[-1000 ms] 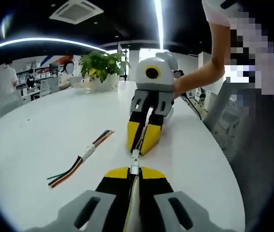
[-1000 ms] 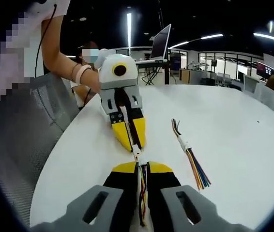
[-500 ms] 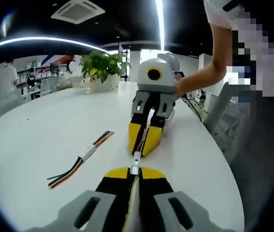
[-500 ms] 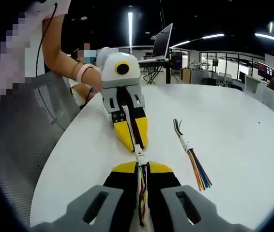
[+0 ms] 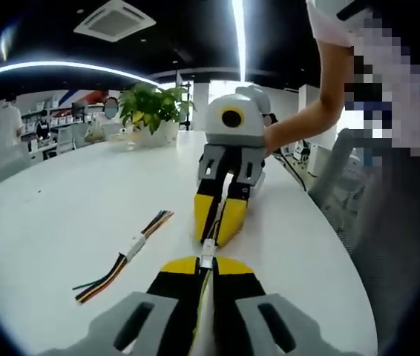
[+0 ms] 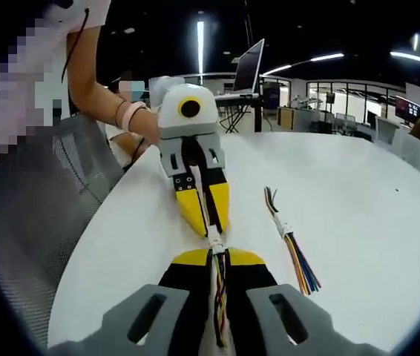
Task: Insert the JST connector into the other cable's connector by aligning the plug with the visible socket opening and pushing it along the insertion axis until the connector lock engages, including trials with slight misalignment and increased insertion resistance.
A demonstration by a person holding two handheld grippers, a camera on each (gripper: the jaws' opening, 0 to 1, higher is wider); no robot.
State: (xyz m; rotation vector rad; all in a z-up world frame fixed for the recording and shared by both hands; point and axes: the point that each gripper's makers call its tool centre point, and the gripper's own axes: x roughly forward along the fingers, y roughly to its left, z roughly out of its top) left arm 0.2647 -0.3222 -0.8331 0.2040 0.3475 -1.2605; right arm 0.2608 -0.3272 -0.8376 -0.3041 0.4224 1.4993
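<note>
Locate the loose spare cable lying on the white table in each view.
Left gripper view: spare cable lies lower left, left of the closed jaws.
Right gripper view: spare cable lies right of centre, right of the jaws.
Shared landmark: the white connector between the gripper tips.

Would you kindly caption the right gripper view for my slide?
Two claws meet tip to tip over the white table, mating JST connectors; a spare cable lies beside.
</note>
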